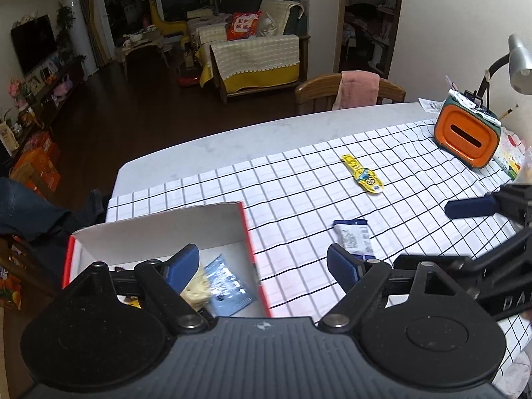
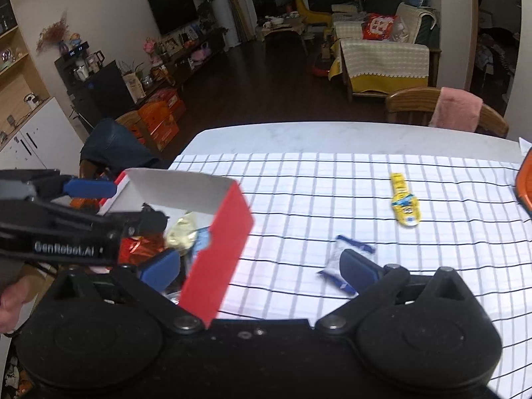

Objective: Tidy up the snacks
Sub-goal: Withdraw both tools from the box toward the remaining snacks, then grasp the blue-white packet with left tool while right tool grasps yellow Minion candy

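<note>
Your surface wears a checked cloth; on it sit the red box, a white-and-blue packet, a yellow packet and an orange case far right.

Two wrist fisheyes, both angled down over the worktop's near edge toward the far living room.

The left view rides the left claw, low and close above the box at the worktop's left end, and faces across the checked cloth; the right claw enters from its right edge. The right view rides the right claw, just beside and as near, with the box to its left and the left claw crossing in from its left edge. Both share the box, the white packet, the yellow packet, the chair and the sofa.
</note>
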A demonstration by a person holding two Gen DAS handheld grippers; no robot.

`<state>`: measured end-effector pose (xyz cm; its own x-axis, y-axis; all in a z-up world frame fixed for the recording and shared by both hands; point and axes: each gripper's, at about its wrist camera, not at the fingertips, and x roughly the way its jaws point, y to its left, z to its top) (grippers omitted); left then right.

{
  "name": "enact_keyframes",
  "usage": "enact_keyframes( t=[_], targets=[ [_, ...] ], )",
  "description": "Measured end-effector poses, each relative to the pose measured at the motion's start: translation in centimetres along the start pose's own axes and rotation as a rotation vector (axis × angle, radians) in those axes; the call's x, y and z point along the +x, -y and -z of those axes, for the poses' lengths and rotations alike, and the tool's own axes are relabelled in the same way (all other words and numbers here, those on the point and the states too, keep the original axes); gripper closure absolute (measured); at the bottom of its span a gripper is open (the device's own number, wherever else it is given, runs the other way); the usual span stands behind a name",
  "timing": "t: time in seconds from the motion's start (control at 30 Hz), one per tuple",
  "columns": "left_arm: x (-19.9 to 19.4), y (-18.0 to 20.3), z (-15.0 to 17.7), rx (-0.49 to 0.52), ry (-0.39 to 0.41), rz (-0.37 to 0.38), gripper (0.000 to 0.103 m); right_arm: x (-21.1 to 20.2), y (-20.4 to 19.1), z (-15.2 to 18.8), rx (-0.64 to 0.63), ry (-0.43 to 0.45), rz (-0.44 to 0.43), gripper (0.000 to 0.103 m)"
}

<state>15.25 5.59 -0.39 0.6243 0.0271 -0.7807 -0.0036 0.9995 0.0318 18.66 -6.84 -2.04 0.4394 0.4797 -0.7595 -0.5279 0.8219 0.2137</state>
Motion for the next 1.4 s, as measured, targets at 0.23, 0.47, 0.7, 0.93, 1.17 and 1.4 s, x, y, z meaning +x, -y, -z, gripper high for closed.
enact_keyframes(
  t=[0.23, 0.47, 0.7, 0.93, 1.17, 1.4],
  targets=[
    [2.6, 4.4, -0.5, 0.012, -0.040, 0.006, 0.019, -0.8, 5.6, -0.5, -0.021, -0.004, 0.043, 0.000],
    [5.7, 9.1, -1.0, 0.026, -0.091, 0.008, 0.019, -0.1, 11.2, -1.4, -0.040, -0.013, 0.077, 0.000],
    [9.8, 12.1, -0.5, -0.007, -0.190, 0.008, 0.019, 2.7, 15.9, -1.8, -0.039, -0.037, 0.081, 0.001],
    [13.5, 14.1, -0.4, 0.020, -0.250, -0.024, 0.019, 7.8, 19.4, -1.8, -0.029, -0.075, 0.081, 0.003],
    [17.6, 14.7, -0.4, 0.048, -0.312, -0.032, 0.019, 13.5, 20.8, -2.0, -0.046, -0.111, 0.085, 0.005],
    [21.2, 15.9, -1.2, 0.083, -0.350, -0.032, 0.019, 18.1, 21.0, -2.7, -0.089, -0.131, 0.106, 0.017]
  ],
)
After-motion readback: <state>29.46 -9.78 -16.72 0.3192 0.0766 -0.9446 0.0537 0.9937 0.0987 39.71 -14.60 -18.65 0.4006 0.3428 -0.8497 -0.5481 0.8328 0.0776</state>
